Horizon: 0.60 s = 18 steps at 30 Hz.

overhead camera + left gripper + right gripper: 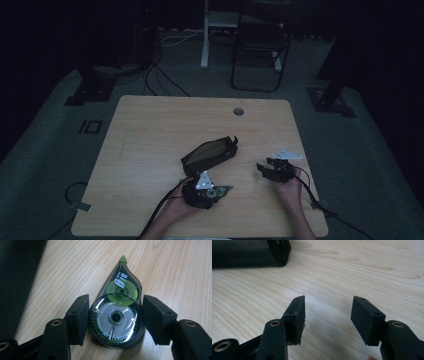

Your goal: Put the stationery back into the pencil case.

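Observation:
A teardrop-shaped correction tape dispenser [117,302], clear dark plastic with a green wheel and a green tip, lies flat on the wooden table [150,130]. My left gripper [116,320] is shut on its round end, one pad pressing each side. In the high view that gripper [214,193] sits near the table's front edge, with the dispenser [222,190] sticking out to its right. My right gripper [328,315] stands open just above bare wood, with nothing between its pads; in the high view it [262,168] is at the front right, pointing left.
A black mesh pencil case [209,152] lies open just beyond the left gripper; its dark side fills the left gripper view's left edge [15,277] and the right gripper view's top left [249,252]. A cable hole [238,111] sits near the far edge. A chair [260,50] stands behind the table.

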Motion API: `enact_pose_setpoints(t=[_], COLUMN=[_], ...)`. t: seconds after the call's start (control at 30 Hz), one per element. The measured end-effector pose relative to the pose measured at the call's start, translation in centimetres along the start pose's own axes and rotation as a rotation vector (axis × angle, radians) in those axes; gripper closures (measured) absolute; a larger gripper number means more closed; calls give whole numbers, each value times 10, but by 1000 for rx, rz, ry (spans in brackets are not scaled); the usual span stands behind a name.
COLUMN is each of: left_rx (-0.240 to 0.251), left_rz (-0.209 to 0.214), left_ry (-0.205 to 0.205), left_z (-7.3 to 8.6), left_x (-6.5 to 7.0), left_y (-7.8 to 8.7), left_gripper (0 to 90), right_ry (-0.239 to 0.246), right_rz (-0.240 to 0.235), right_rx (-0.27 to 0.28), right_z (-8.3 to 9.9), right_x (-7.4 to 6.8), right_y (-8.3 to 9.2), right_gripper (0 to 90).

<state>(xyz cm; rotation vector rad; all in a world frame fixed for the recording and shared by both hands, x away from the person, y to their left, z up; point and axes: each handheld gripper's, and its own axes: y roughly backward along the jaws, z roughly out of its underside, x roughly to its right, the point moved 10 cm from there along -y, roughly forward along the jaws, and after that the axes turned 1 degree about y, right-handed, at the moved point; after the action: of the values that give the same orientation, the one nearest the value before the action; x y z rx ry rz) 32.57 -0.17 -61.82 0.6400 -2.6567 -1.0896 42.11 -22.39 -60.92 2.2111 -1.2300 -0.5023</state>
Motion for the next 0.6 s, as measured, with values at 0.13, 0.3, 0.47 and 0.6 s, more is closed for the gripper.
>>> enact_pose_setpoints(t=[0.13, 0.3, 0.47, 0.6], left_rx=[1, 8, 6, 12], left_rz=[-10, -16, -11, -9], left_ry=[6, 14, 8, 2], left_z=[3, 6, 8, 8], left_x=[-3, -5, -5, -5], left_y=[3, 6, 8, 8], left_gripper=[409, 411, 410, 408], right_ry=[-3, 0, -4, -4], right_rz=[0, -1, 0, 0], right_rx=[-3, -5, -4, -3], right_z=[0, 0, 1, 1], right_x=[1, 1, 2, 2], right_y=[-1, -2, -2, -2], right_gripper=[449, 449, 450, 450])
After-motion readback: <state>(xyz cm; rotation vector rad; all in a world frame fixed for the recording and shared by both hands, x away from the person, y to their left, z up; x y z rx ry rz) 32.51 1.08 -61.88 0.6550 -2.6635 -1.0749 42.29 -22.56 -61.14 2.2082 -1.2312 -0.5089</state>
